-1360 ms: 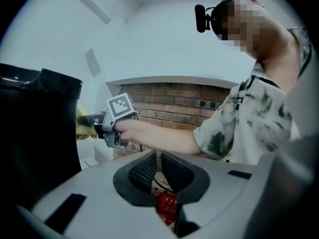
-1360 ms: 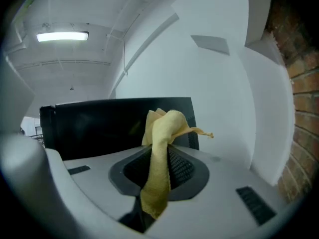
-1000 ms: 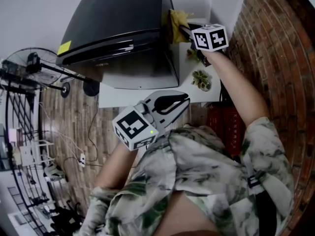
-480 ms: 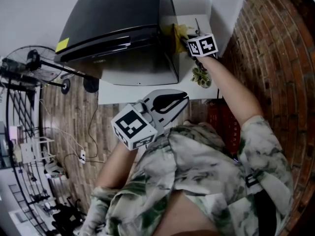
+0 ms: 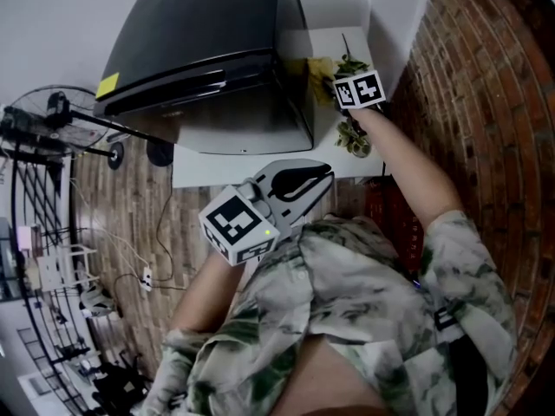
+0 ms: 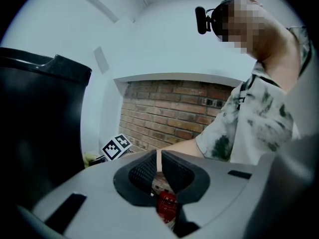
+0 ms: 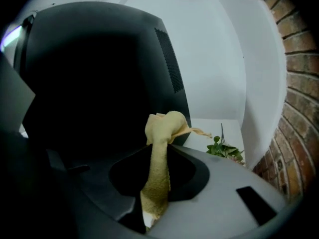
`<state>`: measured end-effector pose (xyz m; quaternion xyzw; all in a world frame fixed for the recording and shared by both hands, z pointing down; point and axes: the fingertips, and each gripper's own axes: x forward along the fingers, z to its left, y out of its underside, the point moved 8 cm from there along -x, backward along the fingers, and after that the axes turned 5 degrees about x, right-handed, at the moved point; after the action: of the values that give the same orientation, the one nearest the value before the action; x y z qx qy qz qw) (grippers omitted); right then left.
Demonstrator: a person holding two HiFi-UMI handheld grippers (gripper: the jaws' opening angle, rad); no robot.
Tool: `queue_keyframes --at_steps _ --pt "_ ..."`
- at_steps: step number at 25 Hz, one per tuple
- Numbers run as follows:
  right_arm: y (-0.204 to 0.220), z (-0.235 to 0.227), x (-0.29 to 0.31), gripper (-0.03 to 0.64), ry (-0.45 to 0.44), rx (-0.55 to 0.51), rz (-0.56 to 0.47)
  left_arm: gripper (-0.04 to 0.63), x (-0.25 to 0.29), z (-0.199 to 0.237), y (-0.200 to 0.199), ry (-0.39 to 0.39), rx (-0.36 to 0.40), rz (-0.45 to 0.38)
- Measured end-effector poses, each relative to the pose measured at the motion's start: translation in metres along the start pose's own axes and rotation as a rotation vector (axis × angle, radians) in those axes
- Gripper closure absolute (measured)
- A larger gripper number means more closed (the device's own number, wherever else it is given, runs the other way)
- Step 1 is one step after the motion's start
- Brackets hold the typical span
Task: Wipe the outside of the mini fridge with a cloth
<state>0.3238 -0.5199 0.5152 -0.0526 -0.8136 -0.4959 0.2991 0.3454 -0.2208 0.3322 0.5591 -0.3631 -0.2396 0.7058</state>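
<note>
Right gripper outstretched | pinching cloth | beside mini fridge

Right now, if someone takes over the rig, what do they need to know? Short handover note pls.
Left gripper: jaws shut, empty, held by the torso, away from the fridge.
Right gripper: jaws shut on the yellow cloth, which bunches above them.
Mini fridge stands on the white table. The cloth is at the fridge's right side wall, near the small plants. Whether it touches the wall is unclear.
Done: cloth in grip and at the fridge. How much is wiped doesn't show.
Left: probably wipe the side, top and front.
</note>
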Motion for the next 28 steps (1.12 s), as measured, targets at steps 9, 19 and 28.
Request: queue_keyframes --at_steps 9,19,28 --pt "-0.069 0.035 -0.085 0.532 -0.112 0.004 -0.215 0.566 0.015 0.007 0.005 0.042 -0.018 -0.006" --pt "-0.125 0.101 -0.173 0.532 -0.308 -0.012 -0.407 0.566 0.026 0.011 0.007 0.099 -0.021 -0.012" --pt "-0.09 0.11 -0.141 0.532 -0.308 -0.011 -0.318 0.566 0.02 0.014 0.01 0.08 -0.034 -0.006"
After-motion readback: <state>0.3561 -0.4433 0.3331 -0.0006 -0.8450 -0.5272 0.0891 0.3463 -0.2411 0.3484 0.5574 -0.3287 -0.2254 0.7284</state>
